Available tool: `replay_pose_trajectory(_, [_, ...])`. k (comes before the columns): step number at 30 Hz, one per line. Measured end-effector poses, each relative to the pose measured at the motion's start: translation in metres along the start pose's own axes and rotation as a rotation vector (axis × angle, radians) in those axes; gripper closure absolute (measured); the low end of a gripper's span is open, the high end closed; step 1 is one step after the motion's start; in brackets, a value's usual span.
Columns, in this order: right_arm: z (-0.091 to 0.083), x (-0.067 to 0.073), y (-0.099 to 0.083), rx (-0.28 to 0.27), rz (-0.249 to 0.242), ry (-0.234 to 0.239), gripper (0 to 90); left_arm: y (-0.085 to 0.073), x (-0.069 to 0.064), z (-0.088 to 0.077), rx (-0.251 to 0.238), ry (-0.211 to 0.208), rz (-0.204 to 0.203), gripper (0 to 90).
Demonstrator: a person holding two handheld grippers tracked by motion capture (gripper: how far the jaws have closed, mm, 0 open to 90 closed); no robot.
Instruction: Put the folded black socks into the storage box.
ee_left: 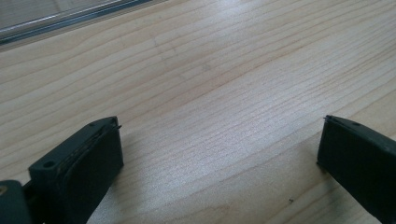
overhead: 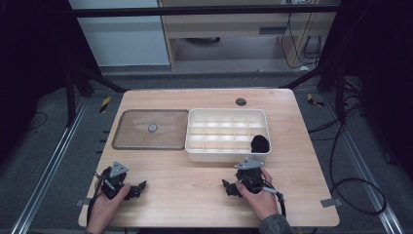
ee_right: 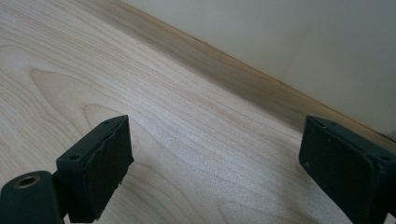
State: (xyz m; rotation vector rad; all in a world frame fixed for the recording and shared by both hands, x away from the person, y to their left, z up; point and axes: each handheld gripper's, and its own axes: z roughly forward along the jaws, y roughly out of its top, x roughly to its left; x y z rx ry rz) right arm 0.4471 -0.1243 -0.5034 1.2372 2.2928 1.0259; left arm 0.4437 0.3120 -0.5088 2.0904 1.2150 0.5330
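Both grippers rest on the pale wooden table (overhead: 195,195): left gripper (overhead: 139,187), right gripper (overhead: 228,187). One soft-looking black bundle (overhead: 260,144), probably light and squashy, sits in the near-right compartment of one white divided plastic tray (overhead: 226,153); pinch its middle. One clear flat lid (overhead: 151,129) lies beside it.

Left gripper view: jaws wide apart, empty.

Right gripper view: jaws gaping, tray wall ahead.

The table (overhead: 195,190) is light wood with wavy brown lines. The box (overhead: 227,155) is white, with a black lump (overhead: 260,144) inside. The lid (overhead: 131,139) is clear with a grey knob (overhead: 152,127). Both grippers, left (overhead: 139,187) and right (overhead: 229,187), are black.
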Motion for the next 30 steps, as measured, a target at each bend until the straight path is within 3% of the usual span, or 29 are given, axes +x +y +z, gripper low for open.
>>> replay_pose_trajectory(16, [0.009, 0.006, -0.004, -0.009, -0.011, -0.051, 8.2, 0.0, 0.0, 0.0, 0.0, -0.002, 0.001, 0.0])
replay_pose_trajectory(30, [0.011, 0.009, -0.002, 0.001, -0.006, -0.062, 4.1, 0.001, 0.0, 0.001, -0.001, -0.008, 0.006, 0.0])
